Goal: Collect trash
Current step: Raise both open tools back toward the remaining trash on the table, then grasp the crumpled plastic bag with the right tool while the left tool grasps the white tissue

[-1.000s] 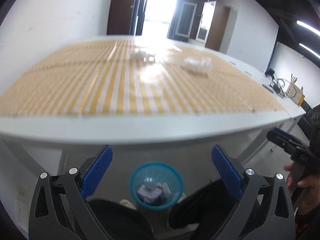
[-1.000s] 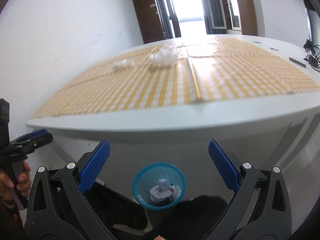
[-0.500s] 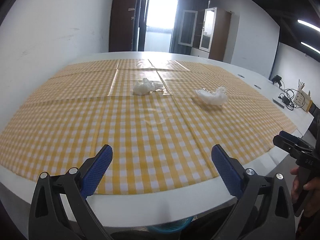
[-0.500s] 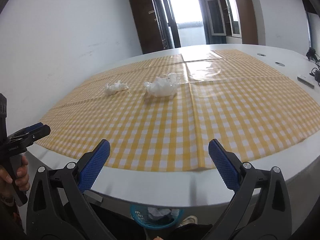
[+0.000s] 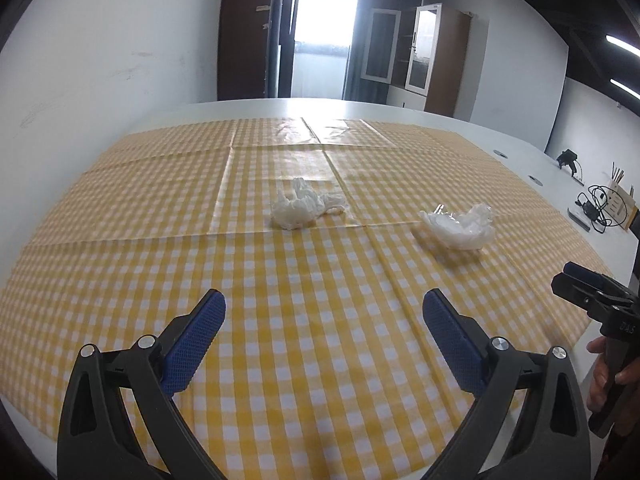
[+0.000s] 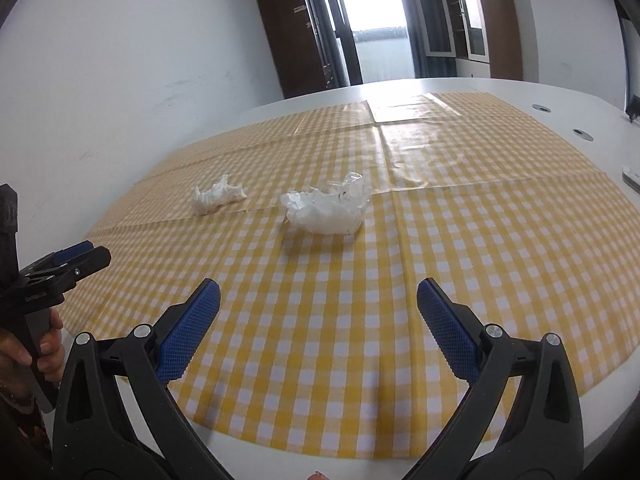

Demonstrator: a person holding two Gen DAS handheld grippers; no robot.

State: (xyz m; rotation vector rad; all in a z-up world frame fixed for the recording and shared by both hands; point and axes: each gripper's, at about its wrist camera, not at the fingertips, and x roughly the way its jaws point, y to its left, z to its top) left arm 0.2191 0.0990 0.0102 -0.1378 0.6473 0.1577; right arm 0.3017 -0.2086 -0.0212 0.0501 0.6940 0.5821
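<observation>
Both cameras are now riding higher and further in over the table than a second ago: the blue bin seen then below the table edge is gone from both views, and the yellow checked tablecloth (image 5: 304, 280) is filling the frame. Landmark for these notes: the crumpled white tissue (image 5: 302, 209), lying on the tablecloth toward its middle, just beside a fold crease. The crumpled clear plastic wrapper (image 5: 460, 226) is lying to the right of the tissue, well apart from it, also flat on the cloth. The left gripper (image 5: 322, 334) is hovering on the near side of the tissue, jaws spread wide, blue pads (image 5: 196, 344) showing and nothing between them; the tissue is lying well ahead of the gap. The right gripper (image 6: 318, 320) is likewise hanging wide apart and empty, nearer than the tissue (image 6: 216, 198) and off to its right, with the wrapper (image 6: 326, 208) sitting ahead of it roughly on its centre line. In the left view the right gripper (image 5: 588, 292) is showing at the frame's right edge, held in a hand (image 5: 612, 380). In the right view the left gripper (image 6: 60, 270) is showing at the left edge, also hand-held. Far right of the tissue, on the bare white table (image 5: 500, 136), a tangle of cables (image 5: 592, 204) is lying beside a small box.
</observation>
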